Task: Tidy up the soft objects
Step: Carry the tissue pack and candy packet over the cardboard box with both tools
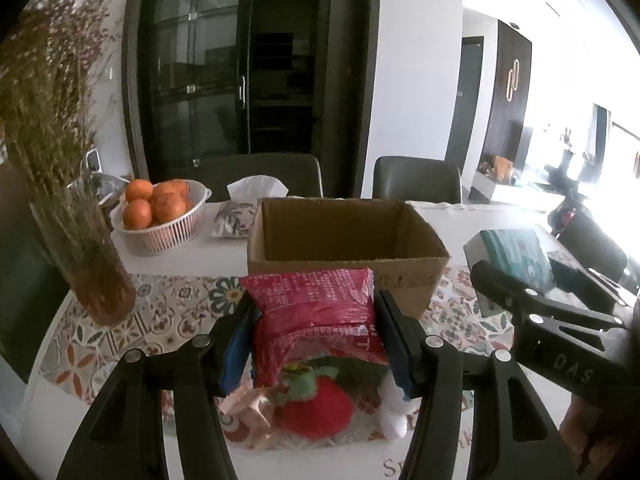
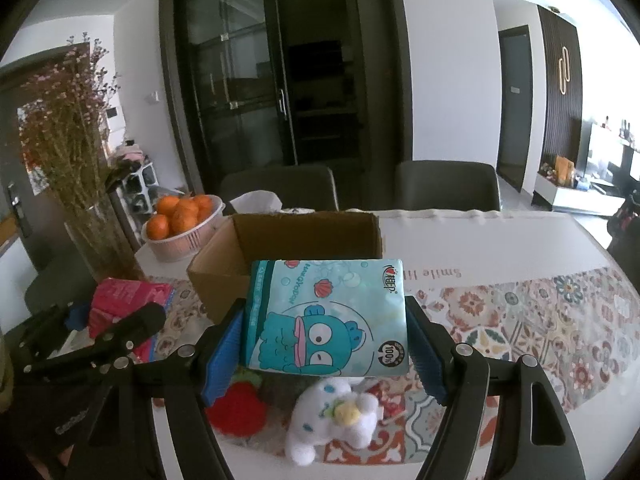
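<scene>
Between the fingers of our left gripper [image 1: 316, 320] sits a red soft pack [image 1: 316, 308], pinched on both sides and held up just short of the cardboard box [image 1: 344, 236]; our right gripper [image 2: 326, 336] likewise clamps a teal tissue pack [image 2: 328, 316] lifted near the box's right front corner. We judge the task barely begun: what we can see of the box's inside looks bare (its floor is hidden), both packs remain to go in, and on the patterned runner [image 2: 520, 320] below us a red strawberry plush [image 2: 236, 404] and a white plush toy [image 2: 332, 420] lie untouched. Farther out stand a basket of oranges [image 1: 160, 216], a tissue pouch [image 1: 240, 216] and a vase of dried flowers [image 1: 92, 264], all well left of the box. Both grippers crowd toward the same opening, so we may jostle each other.
</scene>
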Motion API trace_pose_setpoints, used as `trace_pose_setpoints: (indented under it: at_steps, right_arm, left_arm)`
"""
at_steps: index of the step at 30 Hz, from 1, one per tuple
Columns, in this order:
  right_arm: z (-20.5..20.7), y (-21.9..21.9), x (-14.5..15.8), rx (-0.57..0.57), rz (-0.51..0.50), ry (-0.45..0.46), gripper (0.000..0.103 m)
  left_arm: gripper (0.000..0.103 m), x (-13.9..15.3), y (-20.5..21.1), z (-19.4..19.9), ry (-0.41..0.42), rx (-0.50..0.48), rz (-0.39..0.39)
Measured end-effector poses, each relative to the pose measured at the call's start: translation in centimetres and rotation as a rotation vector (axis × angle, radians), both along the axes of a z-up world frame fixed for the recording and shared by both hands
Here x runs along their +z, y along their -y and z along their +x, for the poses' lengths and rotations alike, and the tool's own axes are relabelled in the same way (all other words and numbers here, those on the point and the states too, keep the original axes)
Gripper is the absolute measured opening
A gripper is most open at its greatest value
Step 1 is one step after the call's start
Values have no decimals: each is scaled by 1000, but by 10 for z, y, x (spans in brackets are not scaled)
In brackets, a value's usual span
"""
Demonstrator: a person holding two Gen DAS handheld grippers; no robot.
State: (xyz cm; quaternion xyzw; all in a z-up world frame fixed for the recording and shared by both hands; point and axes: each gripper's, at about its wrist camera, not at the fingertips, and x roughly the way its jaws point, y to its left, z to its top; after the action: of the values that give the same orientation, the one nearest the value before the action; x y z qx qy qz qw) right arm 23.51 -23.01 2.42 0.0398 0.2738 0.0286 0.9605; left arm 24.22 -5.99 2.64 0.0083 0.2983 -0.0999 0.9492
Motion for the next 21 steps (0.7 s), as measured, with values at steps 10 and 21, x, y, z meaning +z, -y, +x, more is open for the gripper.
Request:
trace_pose_setpoints:
  at_steps: [10, 21]
  right_arm:
    - [46, 8, 18, -11, 8, -53, 75]
    - [111, 13, 35, 21, -10, -177, 75]
  left_arm:
    - [57, 10, 7, 47, -24, -59, 31]
    - [57, 29, 15, 110, -121, -100, 83]
